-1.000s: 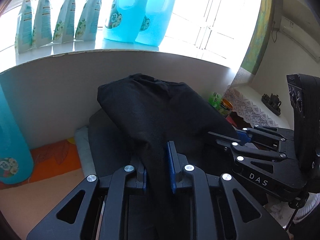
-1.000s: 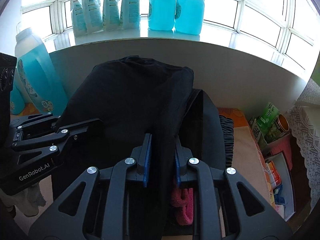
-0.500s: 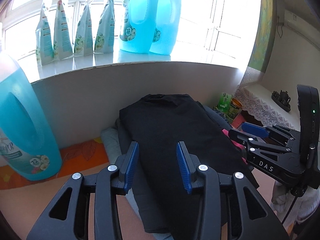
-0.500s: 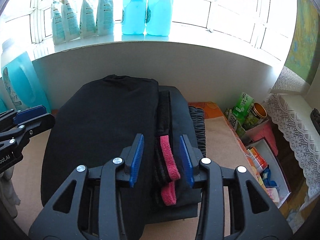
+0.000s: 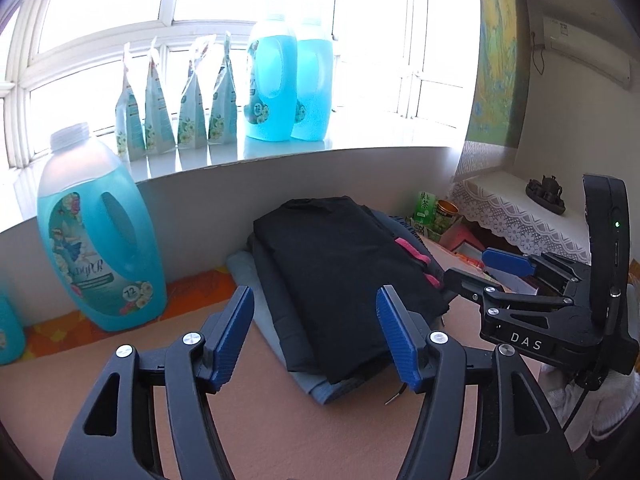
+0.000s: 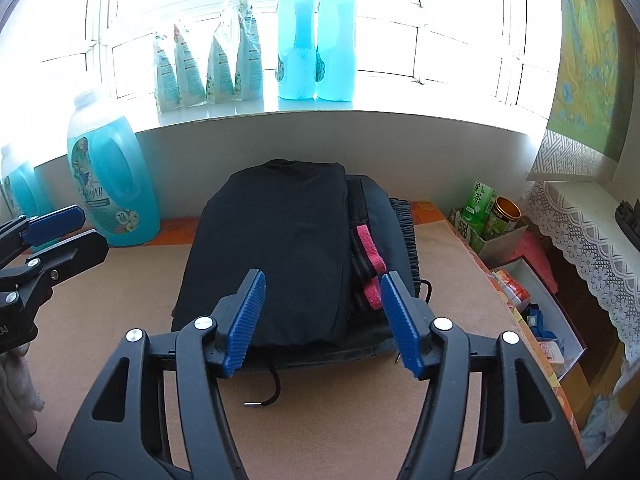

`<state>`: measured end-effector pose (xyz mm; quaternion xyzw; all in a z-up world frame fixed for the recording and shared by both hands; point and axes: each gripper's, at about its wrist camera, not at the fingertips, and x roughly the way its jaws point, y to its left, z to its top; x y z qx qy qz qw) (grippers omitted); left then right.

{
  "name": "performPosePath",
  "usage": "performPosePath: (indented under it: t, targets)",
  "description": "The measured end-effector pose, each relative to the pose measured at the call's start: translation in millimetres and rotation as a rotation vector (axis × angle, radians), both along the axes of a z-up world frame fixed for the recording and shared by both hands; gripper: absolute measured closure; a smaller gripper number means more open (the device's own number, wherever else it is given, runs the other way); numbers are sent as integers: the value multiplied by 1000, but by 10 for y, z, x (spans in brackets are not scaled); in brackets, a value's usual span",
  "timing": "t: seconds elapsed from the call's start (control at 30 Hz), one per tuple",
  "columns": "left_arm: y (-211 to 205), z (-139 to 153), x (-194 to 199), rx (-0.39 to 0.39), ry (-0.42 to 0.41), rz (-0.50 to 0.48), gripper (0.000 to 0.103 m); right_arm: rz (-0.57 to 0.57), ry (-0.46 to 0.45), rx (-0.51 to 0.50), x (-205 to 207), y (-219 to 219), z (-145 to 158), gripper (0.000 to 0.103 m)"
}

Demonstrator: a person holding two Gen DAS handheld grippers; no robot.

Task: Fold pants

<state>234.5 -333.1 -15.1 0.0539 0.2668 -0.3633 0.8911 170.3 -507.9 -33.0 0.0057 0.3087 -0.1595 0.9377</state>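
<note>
Folded black pants [image 6: 276, 252] atop a stack of clothes [image 6: 384, 216] on the table [image 6: 120, 300], below the windowsill – left gripper [image 5: 316, 336] and right gripper [image 6: 322, 320] both above the near edge, jaws apart, empty

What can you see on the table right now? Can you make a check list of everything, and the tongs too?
Surface: tan table, orange patterned strip at the back.
Job's things: folded black pants lie on top of a stack of folded clothes; one has pink bands.
Clutter: blue detergent jug on the table; two jugs and refill pouches on the windowsill.
Tongs: left tongs open, empty; right tongs open, empty; both short of the stack.
Cables: black drawstring trails from the stack's front edge.
Surroundings: bright window, lace-covered shelf, tea carton and boxes to the right.
</note>
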Motion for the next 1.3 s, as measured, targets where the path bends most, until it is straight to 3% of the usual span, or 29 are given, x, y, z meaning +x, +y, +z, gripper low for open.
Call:
performPosePath:
  t: [0.13, 0.3, 0.43, 0.53, 0.77, 1.3]
  targets:
    - [168, 21, -282, -15, -2, -17, 38, 4, -28, -4, -301, 192, 42, 34]
    - [370, -67, -653, -19, -17, -25, 23, 4, -55, 27, -717, 398, 9, 22]
    - [531, -206, -900, -2, -1, -21, 23, -15, -53, 14, -1025, 538, -102, 9]
    - [617, -313, -1047, 17, 31, -5, 22, -31, -44, 19, -1245, 628, -201, 6]
    - [731, -412, -1329, 34, 31, 29, 22, -66, -43, 16, -1578, 758, -364, 2]
    - [776, -446, -1514, 35, 15, 47, 19, -67, -29, 3, -1643, 826, -405, 2]
